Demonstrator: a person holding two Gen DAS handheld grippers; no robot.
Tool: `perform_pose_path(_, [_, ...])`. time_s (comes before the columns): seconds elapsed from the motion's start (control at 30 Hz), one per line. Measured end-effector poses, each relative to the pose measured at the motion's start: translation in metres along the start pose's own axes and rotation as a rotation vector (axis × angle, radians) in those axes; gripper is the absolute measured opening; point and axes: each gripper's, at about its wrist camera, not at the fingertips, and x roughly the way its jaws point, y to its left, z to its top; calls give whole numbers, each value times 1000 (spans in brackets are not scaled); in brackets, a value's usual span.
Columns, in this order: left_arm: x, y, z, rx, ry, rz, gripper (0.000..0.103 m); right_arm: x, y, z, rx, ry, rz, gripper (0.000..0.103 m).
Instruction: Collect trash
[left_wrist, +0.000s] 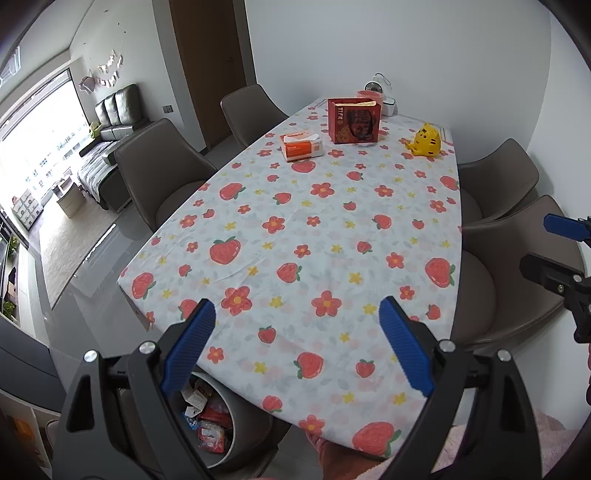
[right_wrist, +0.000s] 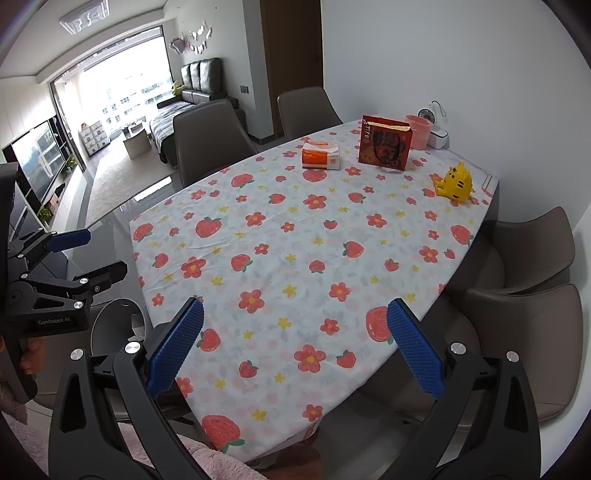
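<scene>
Both grippers held above near end of table (left_wrist: 332, 229), nothing in either. Left gripper (left_wrist: 297, 343) has its blue-padded fingers spread wide, jaws apart with only tablecloth visible between them; in right wrist view it shows at left edge (right_wrist: 99, 254), also parted, a hand (right_wrist: 31, 354) wrapped on its grip. Right gripper (right_wrist: 295, 343) likewise spread wide and holding nothing; in left wrist view it pokes in at right edge (left_wrist: 546, 243), fingers parted. Table covered by white tablecloth (right_wrist: 295, 258) printed with strawberries and red and yellow flowers. Trash sits in a grey bin (left_wrist: 236, 406) on the floor just below the near-left table edge, partly behind the left gripper's left finger; inside are crumpled wrappers (left_wrist: 210, 424), red and blue packets, paper scraps. In right wrist view only the bin's rim (right_wrist: 114, 317) shows, beside the table corner. No loose trash visible on the cloth. At far end: orange tissue box (left_wrist: 301, 147), red gift bag (left_wrist: 354, 120) upright to its right, pink cup (right_wrist: 418, 131) behind bag, small white fan (right_wrist: 428, 112) and white box (right_wrist: 439, 139) by the wall, yellow tiger toy (left_wrist: 426, 140) near far-right corner. Brown chairs (left_wrist: 166, 173) along both long sides. Pink fuzzy sleeve (right_wrist: 207, 458) at bottom. Sofa (right_wrist: 199, 79) and bright window (right_wrist: 122, 88) in the room behind, left.
</scene>
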Motion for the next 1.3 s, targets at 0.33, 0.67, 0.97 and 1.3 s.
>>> perform_pose_path(0.33, [0, 1, 0, -2, 0, -2, 90, 0, -1, 0, -1, 0, 1, 96])
perform_pose_path(0.67, [0, 2, 3, -7, 2, -3, 90, 0, 0, 0, 0, -1, 0, 96])
perform_pose_path(0.97, [0, -1, 8, -6, -1, 7, 91, 0, 0, -1, 0, -2, -1, 96])
perform_pose_path(1.3, [1, -1, 9, -9, -1, 1, 92, -2, -3, 4, 3, -5, -2, 96])
